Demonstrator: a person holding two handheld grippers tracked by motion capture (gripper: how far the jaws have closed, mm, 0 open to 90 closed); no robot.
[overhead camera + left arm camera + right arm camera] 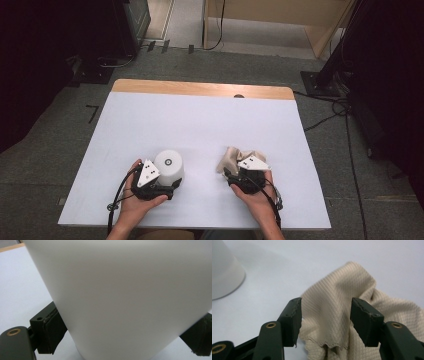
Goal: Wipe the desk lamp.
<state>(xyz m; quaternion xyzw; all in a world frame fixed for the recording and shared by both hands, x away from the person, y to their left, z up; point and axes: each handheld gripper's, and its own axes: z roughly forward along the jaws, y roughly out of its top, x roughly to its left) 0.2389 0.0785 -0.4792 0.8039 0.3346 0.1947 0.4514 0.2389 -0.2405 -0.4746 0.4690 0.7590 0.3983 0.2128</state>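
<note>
Left gripper (172, 186) jaws pinching white cup (169, 166); right gripper (325, 308) jaws spread around beige cloth (337, 315)

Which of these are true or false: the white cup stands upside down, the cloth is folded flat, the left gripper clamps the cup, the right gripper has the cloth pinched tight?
1. The white cup stands upside down. True.
2. The beige cloth is folded flat. False: it lies crumpled in a heap.
3. The left gripper has its jaws on either side of the cup. True.
4. The right gripper pinches the cloth tight. False: its jaws stand apart, with cloth between them.
</note>
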